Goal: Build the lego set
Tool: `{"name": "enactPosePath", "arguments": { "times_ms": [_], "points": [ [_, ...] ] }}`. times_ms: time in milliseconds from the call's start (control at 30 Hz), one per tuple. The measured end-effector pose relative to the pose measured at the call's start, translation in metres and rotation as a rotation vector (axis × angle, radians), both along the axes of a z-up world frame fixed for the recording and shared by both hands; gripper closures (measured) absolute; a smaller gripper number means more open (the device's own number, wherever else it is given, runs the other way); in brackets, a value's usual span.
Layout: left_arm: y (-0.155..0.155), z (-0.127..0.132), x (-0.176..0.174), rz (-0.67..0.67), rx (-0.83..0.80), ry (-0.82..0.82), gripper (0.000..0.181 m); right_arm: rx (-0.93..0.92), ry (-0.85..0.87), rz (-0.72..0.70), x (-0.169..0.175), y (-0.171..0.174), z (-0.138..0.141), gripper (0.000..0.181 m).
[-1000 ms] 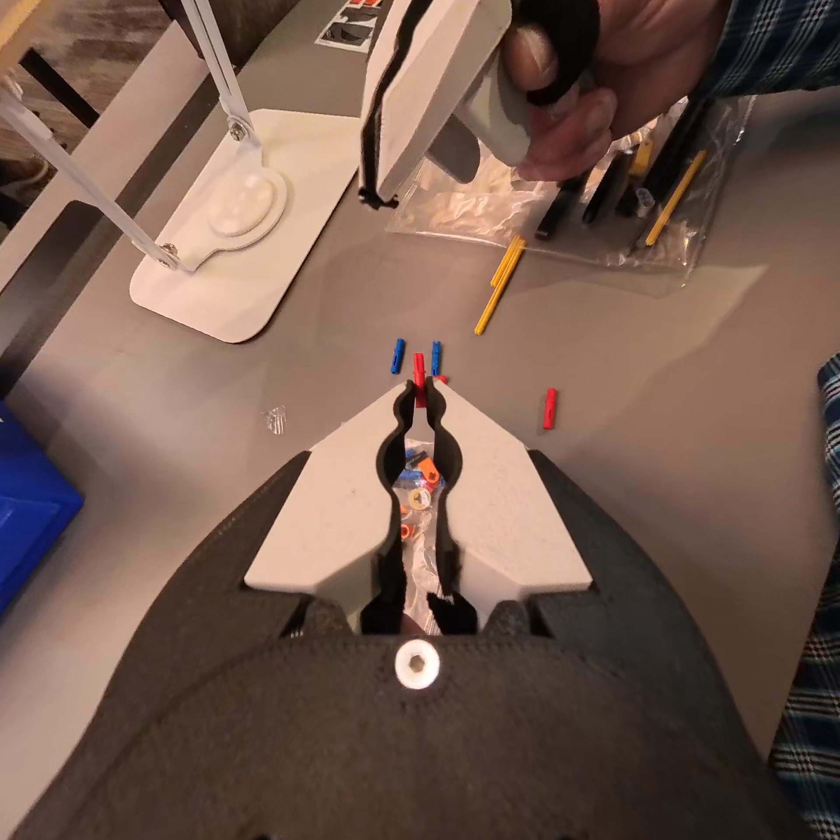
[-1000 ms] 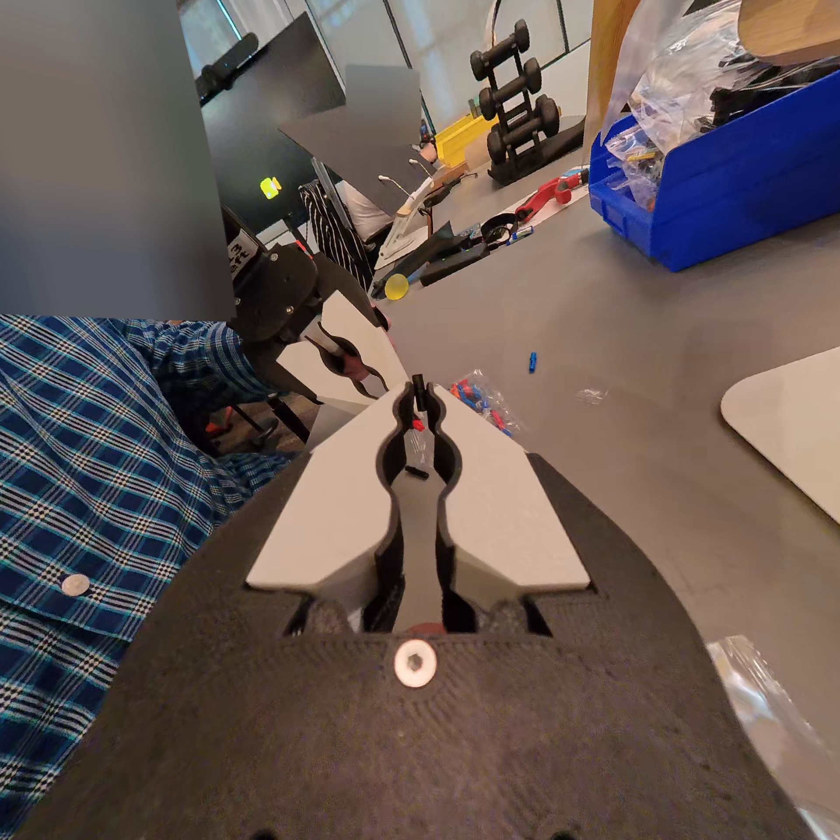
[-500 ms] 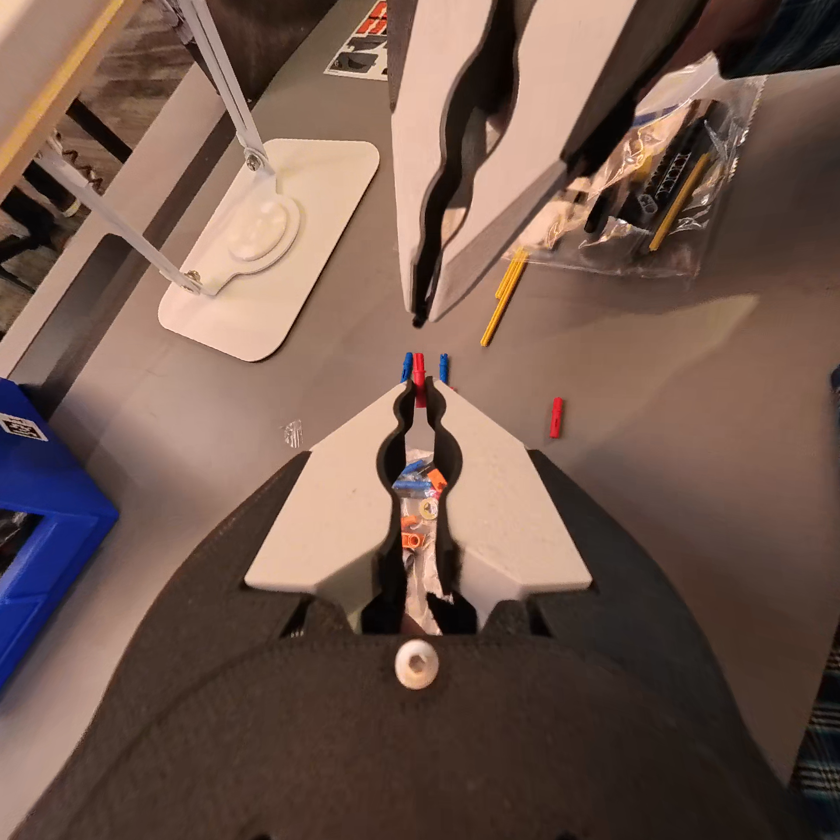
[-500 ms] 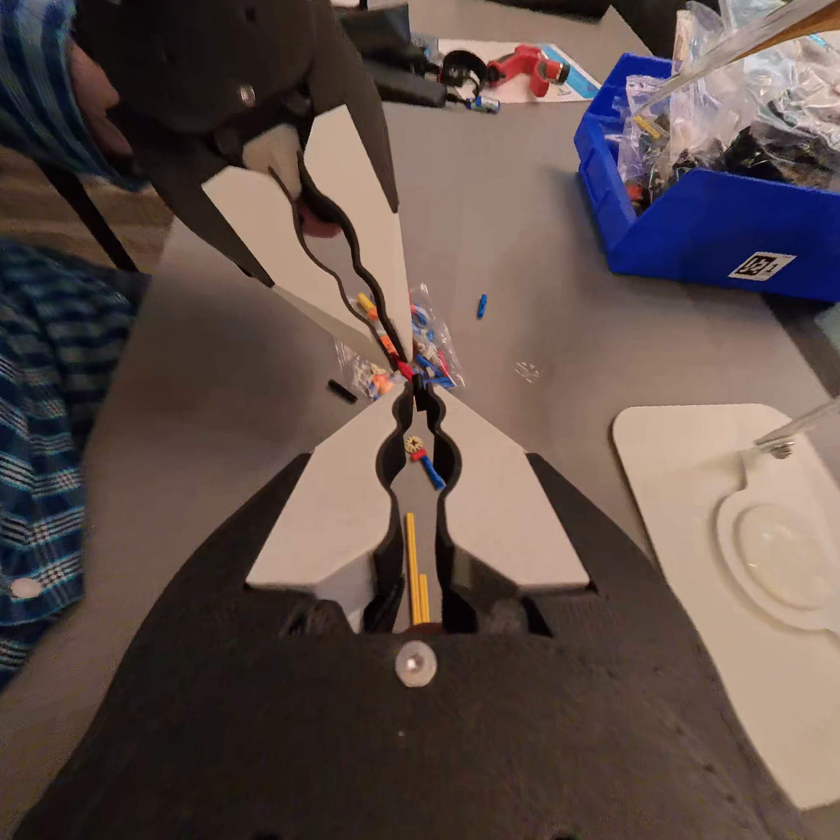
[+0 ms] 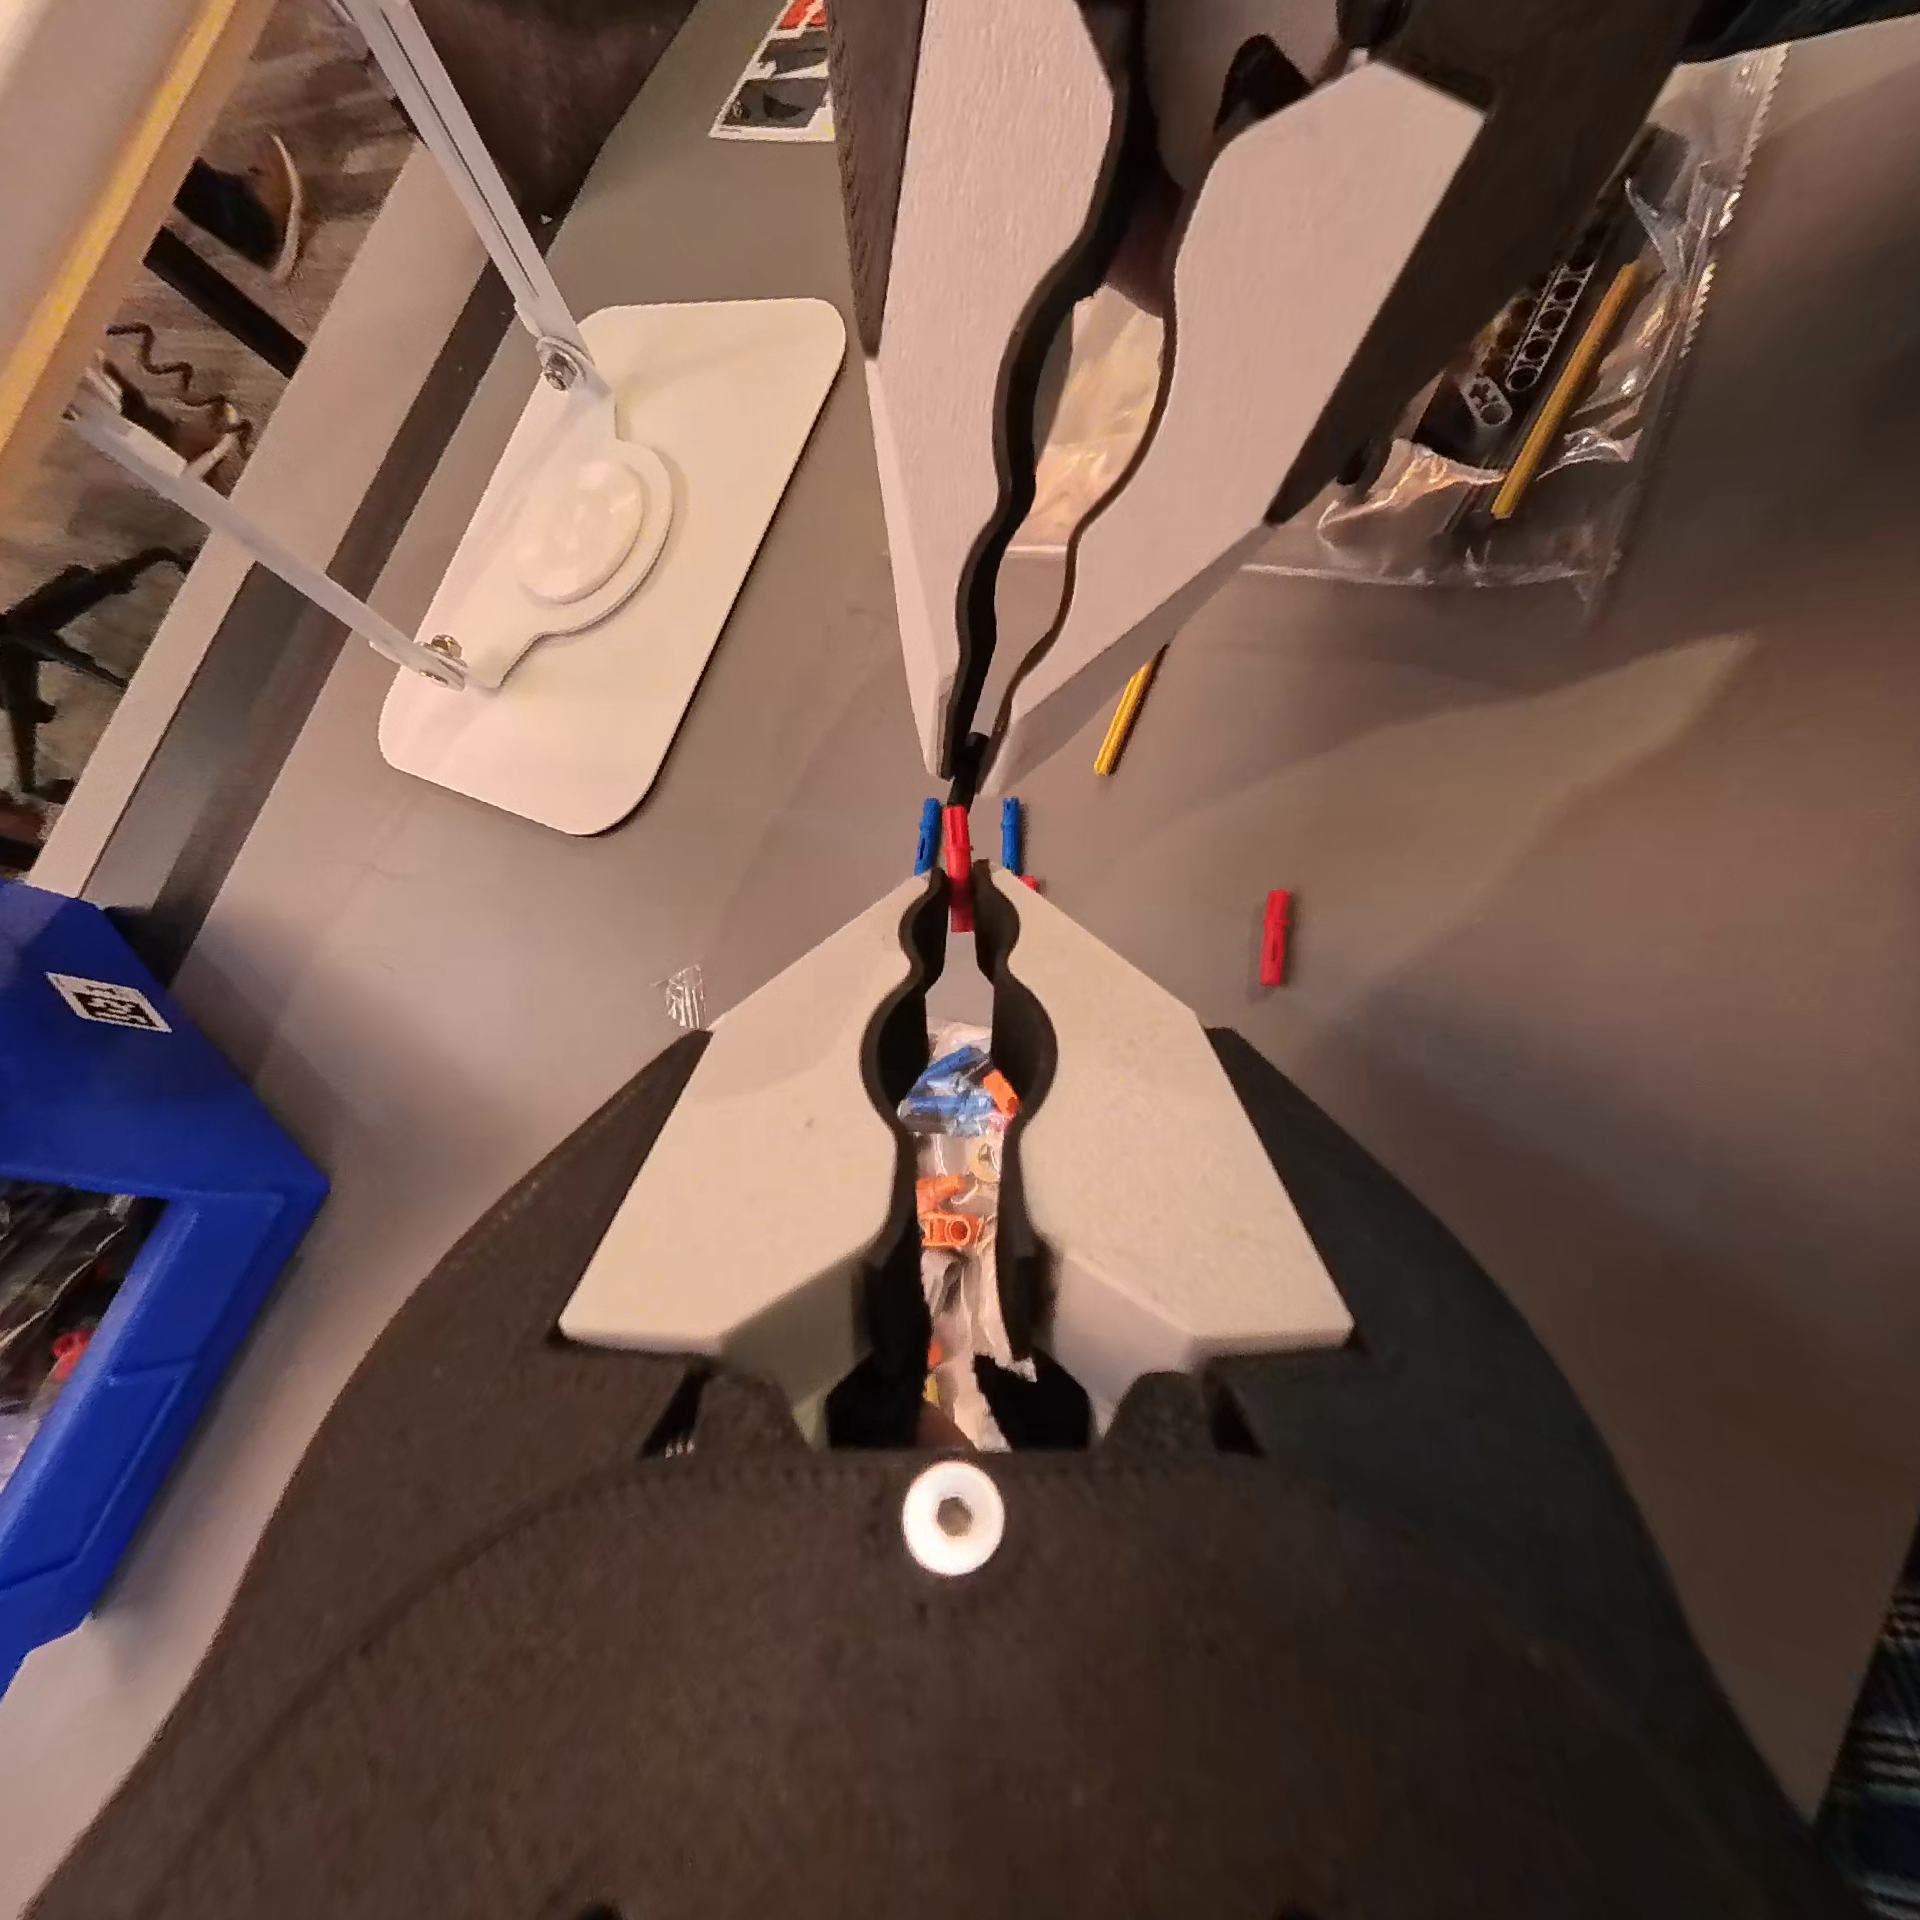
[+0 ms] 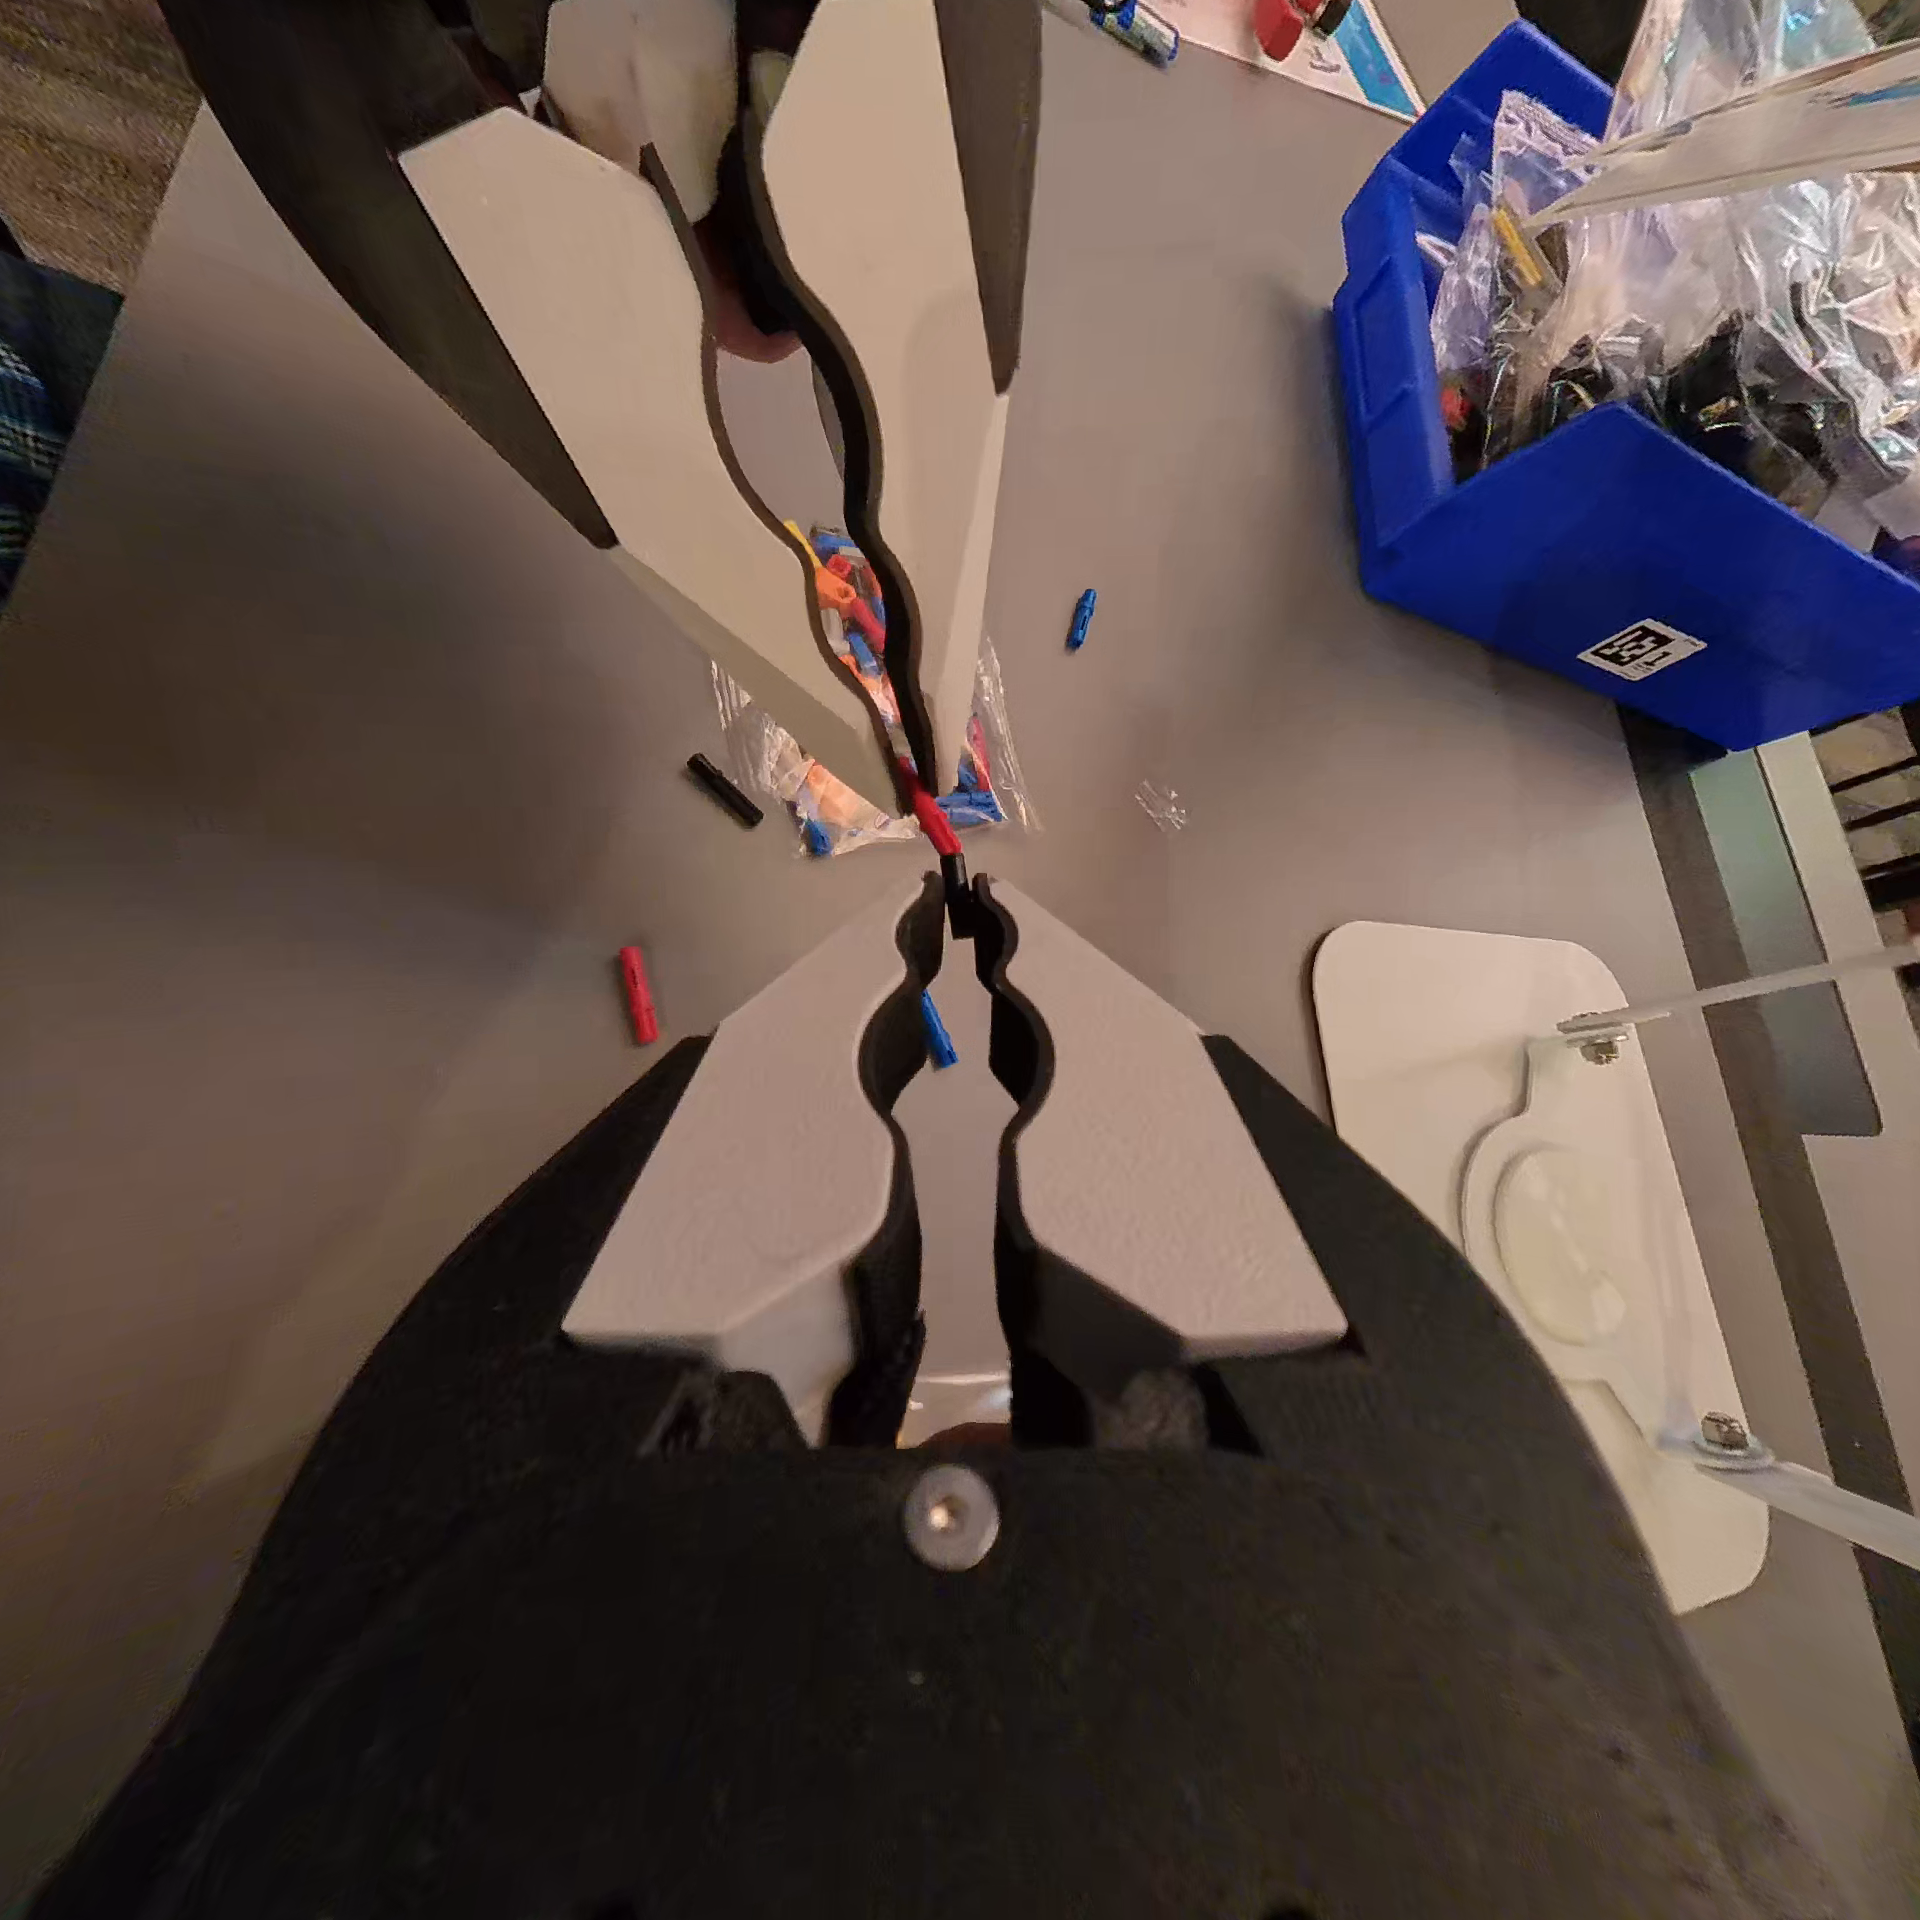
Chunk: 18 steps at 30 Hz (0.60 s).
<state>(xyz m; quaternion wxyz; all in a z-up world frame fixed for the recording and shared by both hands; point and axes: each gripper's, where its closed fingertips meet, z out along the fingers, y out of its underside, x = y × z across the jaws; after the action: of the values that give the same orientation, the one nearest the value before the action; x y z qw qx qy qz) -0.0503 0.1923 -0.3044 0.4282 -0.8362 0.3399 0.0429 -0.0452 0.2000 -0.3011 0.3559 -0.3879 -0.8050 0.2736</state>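
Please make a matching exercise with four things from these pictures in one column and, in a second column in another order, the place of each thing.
Things:
1. red pin
2. black pin
3. blue bin
4. yellow rod

Places:
A. lying loose on the grey table
B. between the fingers of the left gripper
C. at the table edge, full of clear bags of parts
D. between the fingers of the right gripper

Pairs: 1-B, 2-D, 3-C, 4-A
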Motion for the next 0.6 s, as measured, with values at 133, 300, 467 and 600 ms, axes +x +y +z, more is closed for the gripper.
{"name": "enactPosePath", "arguments": {
  "times_ms": [133, 300, 467, 600],
  "points": [
    [-0.001, -0.002, -0.001, -0.006, -0.007, 0.031, 0.179, 0.024, -0.004, 0.010, 0.000, -0.002, 0.000, 0.179],
    [-0.002, -0.007, -0.001, -0.024, -0.022, 0.113, 0.180, 0.106, -0.033, 0.026, 0.000, -0.003, -0.006, 0.180],
    [-0.004, -0.015, -0.001, -0.037, -0.051, 0.203, 0.180, 0.220, -0.056, 0.040, 0.001, -0.005, -0.012, 0.180],
    [-0.006, -0.019, 0.000, -0.045, -0.081, 0.221, 0.180, 0.272, -0.064, 0.049, 0.001, -0.006, -0.016, 0.180]
  ]
}}
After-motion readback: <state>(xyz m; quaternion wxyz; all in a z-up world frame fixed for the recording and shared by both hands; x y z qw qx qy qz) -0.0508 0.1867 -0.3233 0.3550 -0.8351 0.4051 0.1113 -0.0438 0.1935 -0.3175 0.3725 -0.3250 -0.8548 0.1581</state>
